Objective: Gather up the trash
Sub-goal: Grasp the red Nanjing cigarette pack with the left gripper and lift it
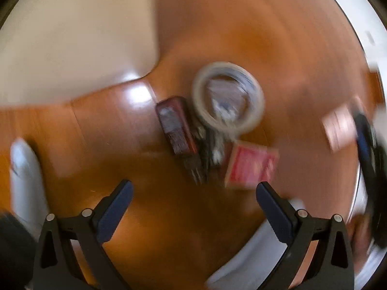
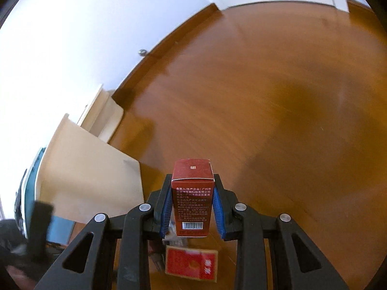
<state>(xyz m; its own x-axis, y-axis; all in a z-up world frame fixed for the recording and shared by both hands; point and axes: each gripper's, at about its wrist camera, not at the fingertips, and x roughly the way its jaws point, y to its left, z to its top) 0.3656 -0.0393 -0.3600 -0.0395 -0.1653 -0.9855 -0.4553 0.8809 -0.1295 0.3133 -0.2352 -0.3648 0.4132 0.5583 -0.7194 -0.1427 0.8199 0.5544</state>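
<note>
Right gripper (image 2: 192, 207) jaws clamp a red box (image 2: 192, 200) above open floor (image 2: 278, 96); left gripper (image 1: 193, 200) jaws released.

Dark red carton (image 2: 192, 198) bears white Chinese print, partly blurred, above a barcode

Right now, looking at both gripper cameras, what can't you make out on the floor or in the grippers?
- Left wrist view: motion blur smears the pile; the dark red box, tape roll and red packet show no readable print.
- Left wrist view: the dark items between them are unidentifiable.
- Right wrist view: the right gripper and its red carton hide most of the pile.
</note>
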